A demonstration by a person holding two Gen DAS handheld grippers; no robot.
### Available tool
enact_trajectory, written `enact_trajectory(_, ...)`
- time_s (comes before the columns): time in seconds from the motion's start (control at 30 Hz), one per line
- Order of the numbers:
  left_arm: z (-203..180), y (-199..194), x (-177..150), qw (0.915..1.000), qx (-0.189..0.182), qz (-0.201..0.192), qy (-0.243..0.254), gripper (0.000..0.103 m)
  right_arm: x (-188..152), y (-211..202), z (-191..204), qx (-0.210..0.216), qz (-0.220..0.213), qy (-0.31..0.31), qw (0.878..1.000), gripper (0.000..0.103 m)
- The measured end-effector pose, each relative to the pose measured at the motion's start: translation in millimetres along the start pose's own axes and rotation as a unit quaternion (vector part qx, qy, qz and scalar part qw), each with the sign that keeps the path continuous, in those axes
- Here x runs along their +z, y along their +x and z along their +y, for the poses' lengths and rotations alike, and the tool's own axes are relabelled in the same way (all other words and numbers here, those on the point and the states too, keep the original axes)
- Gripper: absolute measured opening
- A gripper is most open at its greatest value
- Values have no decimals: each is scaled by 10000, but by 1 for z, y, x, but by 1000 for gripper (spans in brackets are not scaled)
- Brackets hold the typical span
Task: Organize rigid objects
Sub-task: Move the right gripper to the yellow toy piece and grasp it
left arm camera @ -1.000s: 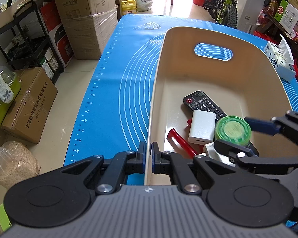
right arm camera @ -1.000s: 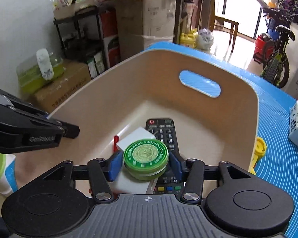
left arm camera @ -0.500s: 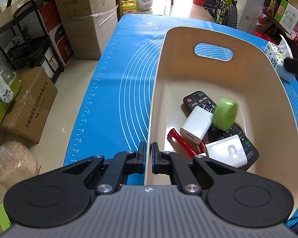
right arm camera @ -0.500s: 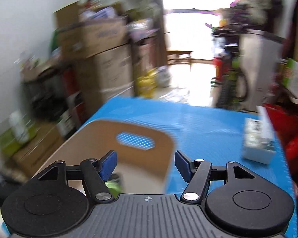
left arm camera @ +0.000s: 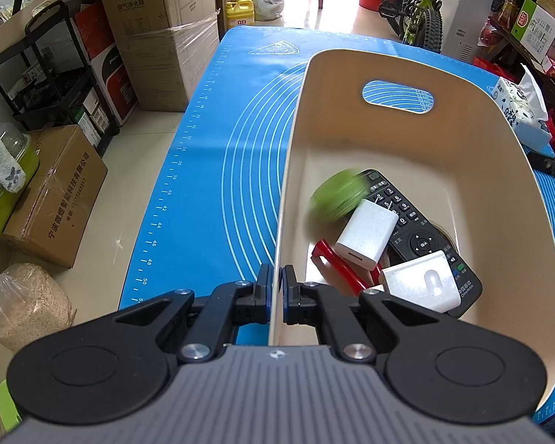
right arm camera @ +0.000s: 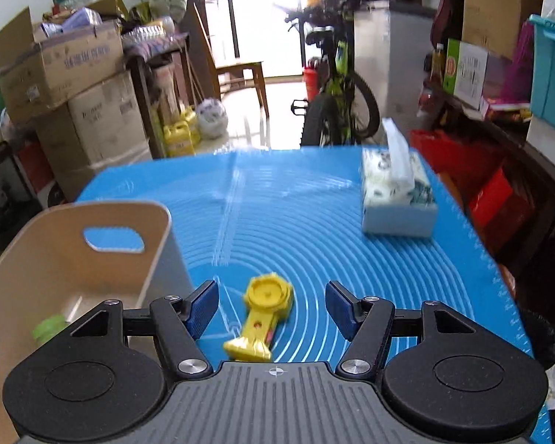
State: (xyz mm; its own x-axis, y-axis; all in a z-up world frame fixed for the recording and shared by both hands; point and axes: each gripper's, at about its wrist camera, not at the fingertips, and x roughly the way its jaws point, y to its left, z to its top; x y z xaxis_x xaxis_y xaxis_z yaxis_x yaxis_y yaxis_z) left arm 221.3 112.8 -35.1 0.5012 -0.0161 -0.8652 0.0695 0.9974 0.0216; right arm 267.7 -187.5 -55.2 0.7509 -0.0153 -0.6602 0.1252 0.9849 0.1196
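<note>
Your beige bin (left arm camera: 418,148) stands upright on the blue mat, its handle cutout at twelve o'clock. Inside it you have a black remote (left arm camera: 421,236) lying diagonally toward five o'clock, a white charger (left arm camera: 366,233) resting across it, a red tool (left arm camera: 336,264) beneath the charger, and a white bracket-like piece (left arm camera: 421,281) at five o'clock. The green tin (left arm camera: 336,198), blurred and probably rolling on edge, sits at ten o'clock of the charger. Outside the bin, a yellow toy (right arm camera: 261,318) lies flat on the mat, round head at twelve o'clock.

My left camera is looking steeply down into the beige plastic bin (left arm camera: 407,74); my right is facing past it (right arm camera: 159,222), sharing it.
</note>
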Motion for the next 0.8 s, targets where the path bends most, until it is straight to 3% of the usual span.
enact_trajectory(0.43, 0, 0, 0, 10000, -10, -2, 1, 7, -21, 58, -6, 359, 508, 148, 9980, 71)
enact_trajectory(0.8, 0, 0, 0, 10000, 9, -1, 13, 7, -26, 90, 4, 9, 695, -111, 9975, 68)
